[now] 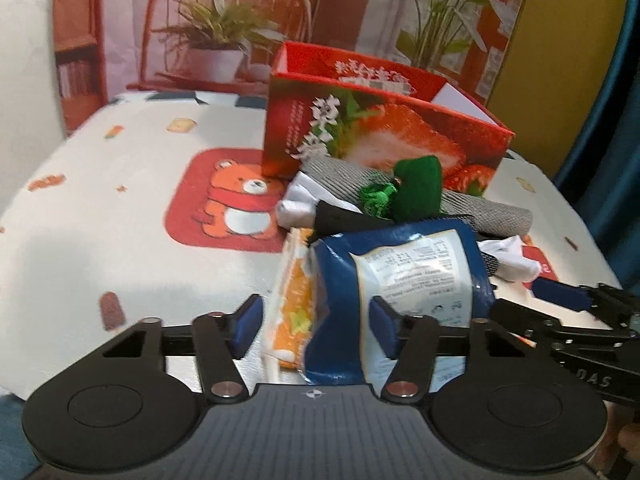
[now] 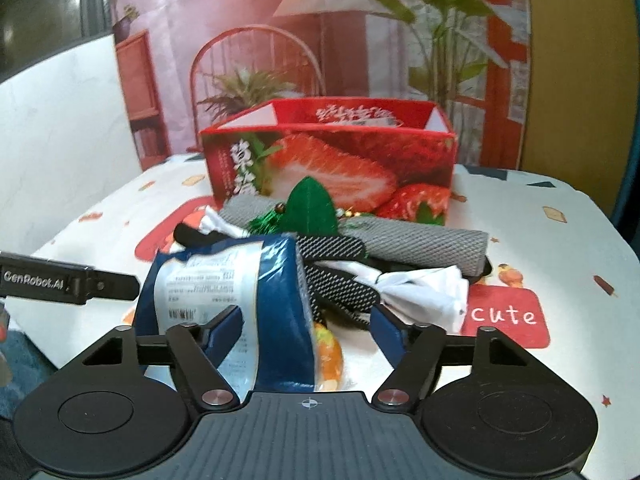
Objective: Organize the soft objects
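A pile of soft things lies on the table in front of a red strawberry box [image 1: 384,132] [image 2: 332,160]. The blue snack bag [image 1: 400,280] [image 2: 240,300] is nearest, with an orange packet [image 1: 294,300] [image 2: 330,350] beside it. Behind lie a grey rolled cloth [image 1: 472,204] [image 2: 420,244], a green felt piece [image 1: 416,188] [image 2: 310,208], a white cloth [image 2: 424,292] and black mesh fabric [image 2: 340,280]. My left gripper [image 1: 316,320] is open, its pads either side of the bag and packet. My right gripper [image 2: 306,328] is open around the bag's right part.
The table wears a white cartoon-print cloth [image 1: 120,200] with a bear patch [image 1: 236,200] and a red "cute" patch [image 2: 504,316]. A printed backdrop with chair and plants stands behind. The other gripper shows at the right of the left view [image 1: 580,320] and left of the right view [image 2: 60,280].
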